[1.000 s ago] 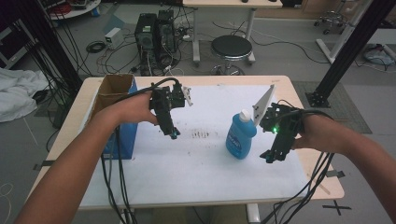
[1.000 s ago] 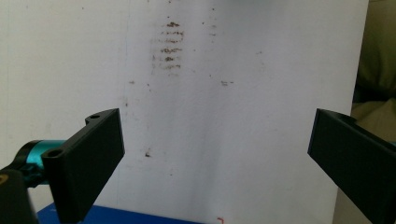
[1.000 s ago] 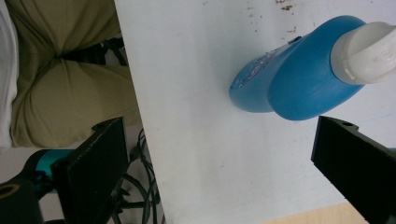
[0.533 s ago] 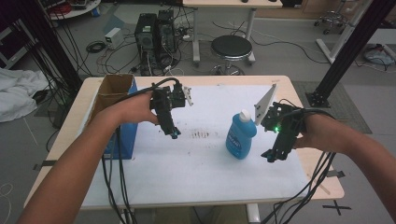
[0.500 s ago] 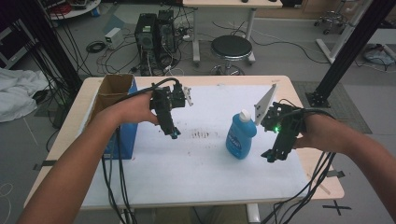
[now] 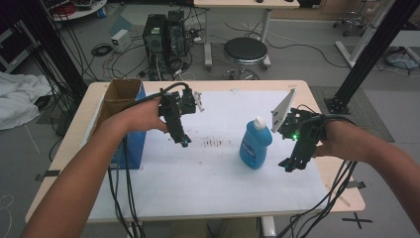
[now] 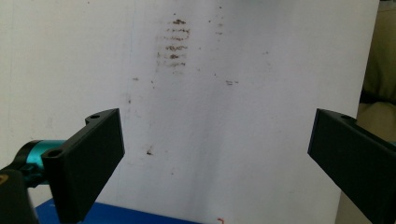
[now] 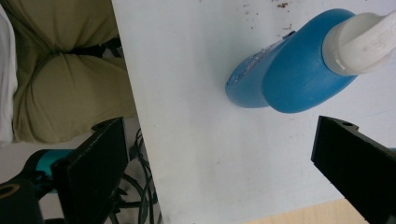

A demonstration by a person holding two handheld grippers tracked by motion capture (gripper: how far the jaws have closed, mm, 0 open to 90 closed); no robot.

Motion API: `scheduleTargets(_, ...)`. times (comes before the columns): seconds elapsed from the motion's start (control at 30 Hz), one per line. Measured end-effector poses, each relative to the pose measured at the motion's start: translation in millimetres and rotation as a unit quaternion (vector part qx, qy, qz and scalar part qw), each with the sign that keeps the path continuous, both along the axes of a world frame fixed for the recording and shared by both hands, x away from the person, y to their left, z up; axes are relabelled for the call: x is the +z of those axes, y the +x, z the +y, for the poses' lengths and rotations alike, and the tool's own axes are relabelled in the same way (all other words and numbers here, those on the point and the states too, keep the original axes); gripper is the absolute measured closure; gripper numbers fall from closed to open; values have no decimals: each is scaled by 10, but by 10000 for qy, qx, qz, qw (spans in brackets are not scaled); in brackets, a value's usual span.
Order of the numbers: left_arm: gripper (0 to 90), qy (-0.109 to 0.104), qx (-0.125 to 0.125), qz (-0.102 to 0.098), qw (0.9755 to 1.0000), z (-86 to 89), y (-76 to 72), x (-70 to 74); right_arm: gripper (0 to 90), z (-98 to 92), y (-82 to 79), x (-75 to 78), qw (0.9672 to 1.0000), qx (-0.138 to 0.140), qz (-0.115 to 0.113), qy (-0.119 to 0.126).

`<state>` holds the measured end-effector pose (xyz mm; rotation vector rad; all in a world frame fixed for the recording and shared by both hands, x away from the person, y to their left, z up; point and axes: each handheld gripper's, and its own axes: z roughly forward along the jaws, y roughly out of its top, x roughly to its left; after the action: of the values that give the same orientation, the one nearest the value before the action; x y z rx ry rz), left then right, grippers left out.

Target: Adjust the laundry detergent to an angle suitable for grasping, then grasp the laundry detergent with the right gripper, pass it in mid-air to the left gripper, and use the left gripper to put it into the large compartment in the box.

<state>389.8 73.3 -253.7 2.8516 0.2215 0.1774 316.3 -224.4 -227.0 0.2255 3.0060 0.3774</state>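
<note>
The left gripper (image 6: 182, 140) hangs above the white paper sheet (image 6: 213, 183) that covers the wooden table (image 6: 317, 106), its black jaws spread wide with nothing between them, as the left gripper view shows. It points down at a patch of brown smudges (image 7: 175, 44) on the sheet, well apart from anything it could grasp, so it looks parked out of the way rather than working. Just to its left stands an open cardboard box with blue sides (image 6: 121, 101), close to the forearm, which leaves little room for a swing that way.

In the middle, right of the smudges, the blue plastic bottle with a white cap (image 6: 255, 143) stands upright on the sheet, free on every side. Bare paper lies in front of it and behind it.

The right gripper (image 6: 293, 163) is held just beside the bottle on its right, jaws wide apart and empty. In the right gripper view the bottle (image 8: 299, 70) sits ahead of and above the jaws, not yet between them, so this reads as a line-up for a side grasp on the body. That gripper is close to the sheet's near-right corner, with the table edge and trailing cables (image 6: 337, 188) just beyond, so open room lies mainly toward the bottle.
</note>
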Motion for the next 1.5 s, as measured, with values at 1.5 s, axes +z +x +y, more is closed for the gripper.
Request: scheduleTargets(1.5, 37, -95, 108, 18, 9999, 124, 30, -109, 31, -520, 298, -208, 9886, -1505, -52, 7)
